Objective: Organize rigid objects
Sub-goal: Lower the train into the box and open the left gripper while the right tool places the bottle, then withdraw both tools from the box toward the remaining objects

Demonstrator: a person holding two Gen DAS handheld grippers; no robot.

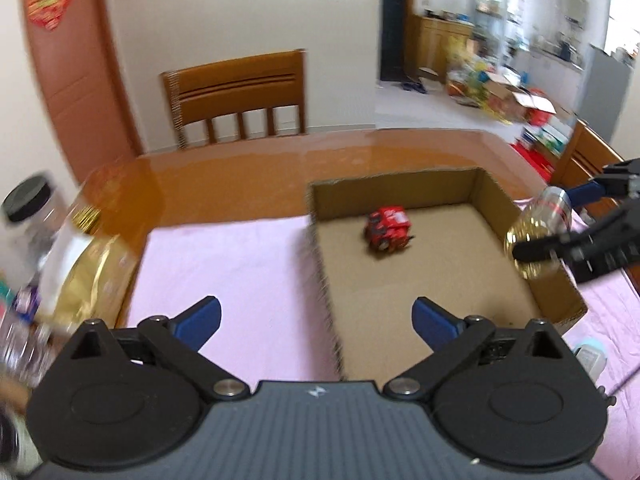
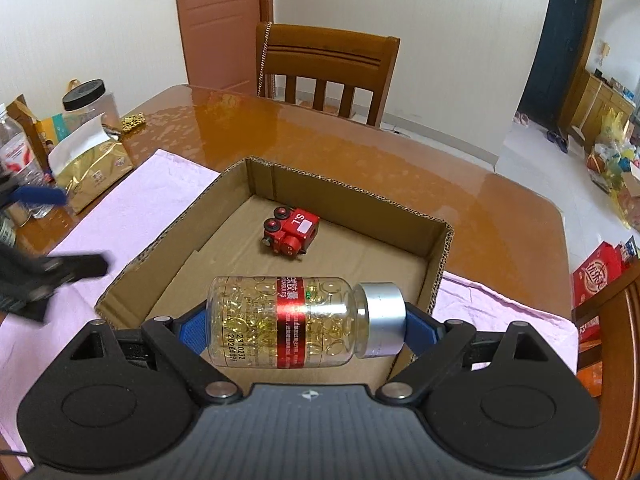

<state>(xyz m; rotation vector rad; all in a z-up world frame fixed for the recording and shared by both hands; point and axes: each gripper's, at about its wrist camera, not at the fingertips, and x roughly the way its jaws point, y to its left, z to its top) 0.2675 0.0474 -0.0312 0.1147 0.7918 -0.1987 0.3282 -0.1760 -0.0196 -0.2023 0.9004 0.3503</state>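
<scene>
Left wrist view:
- I am looking down over my left claw (image 1: 316, 322); its blue pads are standing spread wide with nothing between them.
- Just ahead of the claw, the near left corner of the box (image 1: 494, 194) is sitting between the two pads, so the left pad is hanging over the pink cloth (image 1: 224, 256) and the right pad over the box floor.
- Further ahead, inside the box, the red toy (image 1: 387, 229) is lying apart from all the walls.
- Far to the right of the claw, my right claw (image 1: 560, 216) is reaching in over the box's right wall, gripping the bottle (image 1: 534, 232) end to end.
- To the left of the claw, a gold bag (image 1: 86, 276) and a black-lidded jar (image 1: 30, 212) are showing blurred on the table (image 1: 224, 172).
- A chair (image 1: 236, 96) is standing beyond the table's far edge.

Right wrist view:
- My right claw (image 2: 306, 322) is pinching the bottle (image 2: 288, 322) lengthwise: the left pad is pressing on its base, the right pad on its silver cap (image 2: 384, 320).
- The bottle is lying level across the claw, clear, full of yellow capsules, with a red label band around its middle.
- Below and ahead of the claw the box (image 2: 440, 248) is lying open, and the bottle is hanging above its near part.
- Ahead of the bottle, the toy (image 2: 291, 233) is resting on the box floor, near the far wall.
- Off to the left of the claw, my left claw (image 2: 60, 232) is showing blurred over the cloth (image 2: 140, 204), its fingers apart.
- Further left and ahead, the bag (image 2: 86, 168), the jar (image 2: 90, 104) and a clear water bottle (image 2: 18, 152) are standing on the table (image 2: 320, 152).
</scene>
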